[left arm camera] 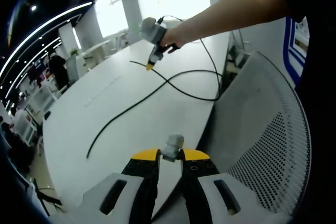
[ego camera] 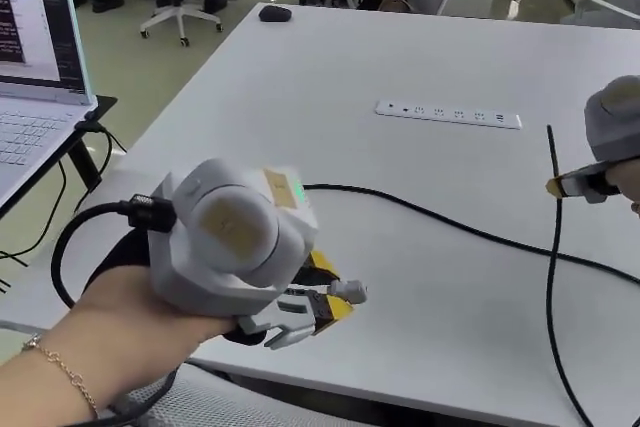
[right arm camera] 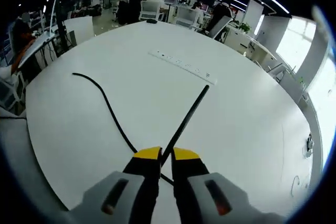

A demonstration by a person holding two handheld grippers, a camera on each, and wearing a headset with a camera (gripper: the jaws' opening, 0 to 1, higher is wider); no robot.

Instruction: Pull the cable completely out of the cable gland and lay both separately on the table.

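At the desk point(left arm camera: 105, 114) edge, a cable gland point(left arm camera: 171, 144) is pinched between the jaws of the left gripper point(left arm camera: 170, 156). The black cable point(right arm camera: 185, 118), seemingly separate, is clamped by the jaws of the right gripper point(right arm camera: 161, 156).

Power strip point(ego camera: 447, 114) on table point(ego camera: 300, 97) at 1 o'clock, mouse point(ego camera: 274, 13) at 11 (far edge), laptop point(ego camera: 30, 67) off-table at 9. The cable point(ego camera: 440, 219) crosses centre toward 4; cable gland point(ego camera: 348, 292) at 6.

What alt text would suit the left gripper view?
The left gripper has its yellow-tipped jaws shut on a small grey cable gland with no cable in it, above the edge of a white table. Farther off, the right gripper clamps a black cable that lies across the table.
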